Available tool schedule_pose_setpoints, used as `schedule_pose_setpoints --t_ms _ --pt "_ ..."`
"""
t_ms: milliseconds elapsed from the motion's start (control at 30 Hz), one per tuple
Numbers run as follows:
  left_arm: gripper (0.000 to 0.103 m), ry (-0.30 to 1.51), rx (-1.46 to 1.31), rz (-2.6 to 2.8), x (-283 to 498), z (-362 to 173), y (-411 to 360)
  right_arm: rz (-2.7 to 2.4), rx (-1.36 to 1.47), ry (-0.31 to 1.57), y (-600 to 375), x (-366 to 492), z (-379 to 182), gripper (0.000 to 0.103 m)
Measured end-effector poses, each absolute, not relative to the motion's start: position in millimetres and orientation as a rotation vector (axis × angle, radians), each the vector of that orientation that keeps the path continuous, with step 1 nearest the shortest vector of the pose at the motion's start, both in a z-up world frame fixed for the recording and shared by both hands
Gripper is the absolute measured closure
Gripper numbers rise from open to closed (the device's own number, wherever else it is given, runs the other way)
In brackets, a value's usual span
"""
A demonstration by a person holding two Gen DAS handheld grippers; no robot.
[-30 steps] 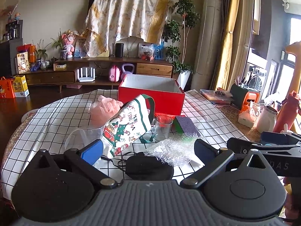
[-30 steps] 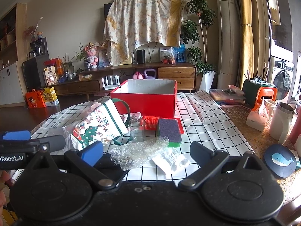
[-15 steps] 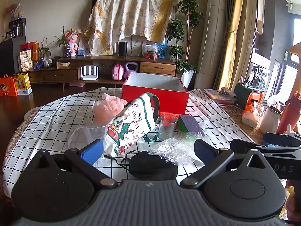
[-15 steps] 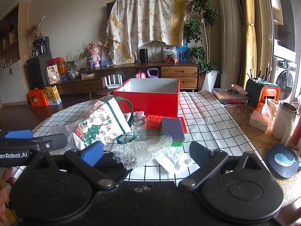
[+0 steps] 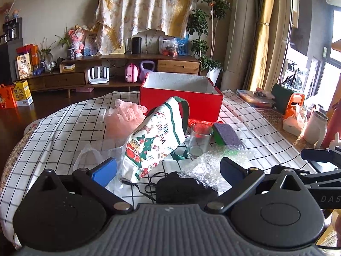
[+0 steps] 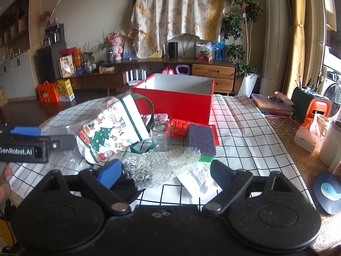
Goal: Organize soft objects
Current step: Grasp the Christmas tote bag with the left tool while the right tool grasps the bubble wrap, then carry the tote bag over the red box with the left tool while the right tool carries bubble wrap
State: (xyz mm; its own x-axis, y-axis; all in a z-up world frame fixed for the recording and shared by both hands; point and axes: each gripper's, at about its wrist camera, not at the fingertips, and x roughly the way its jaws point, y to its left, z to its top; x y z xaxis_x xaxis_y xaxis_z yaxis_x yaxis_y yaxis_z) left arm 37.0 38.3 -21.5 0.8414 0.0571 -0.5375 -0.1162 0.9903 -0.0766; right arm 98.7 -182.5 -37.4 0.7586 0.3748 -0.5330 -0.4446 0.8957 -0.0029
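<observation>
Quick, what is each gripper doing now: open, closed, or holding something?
Left gripper: open, holding nothing.
Right gripper: jaws closing, bubble wrap between them, pads not yet pressing on it.

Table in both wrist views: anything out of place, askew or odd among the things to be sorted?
Yes. A clear drinking glass stands upright among the soft things, between the slumped Christmas tote bag and the sponge; it is hard, not soft. The bubble wrap lies crumpled in front. Nothing looks spilled.
</observation>
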Motion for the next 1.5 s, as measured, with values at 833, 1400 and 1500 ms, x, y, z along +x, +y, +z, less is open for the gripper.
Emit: schedule_pose_setpoints --t_ms 833,1400,1500 --pt "0.010 0.706 0.047 0.099 202.3 -61.5 56.1 0.417 -0.086 0.855 -164.6 219.3 -108.8 0.020" --pt "0.066 0.763 0.035 0.096 220.3 -82.3 60.2 0.433 0.012 0.918 -155.5 243.5 -118.1 0.070" --pt "0.071 0.762 0.014 0.093 218.4 -79.4 63.2 0.444 0.015 0.905 -156.8 239.8 -112.6 0.079"
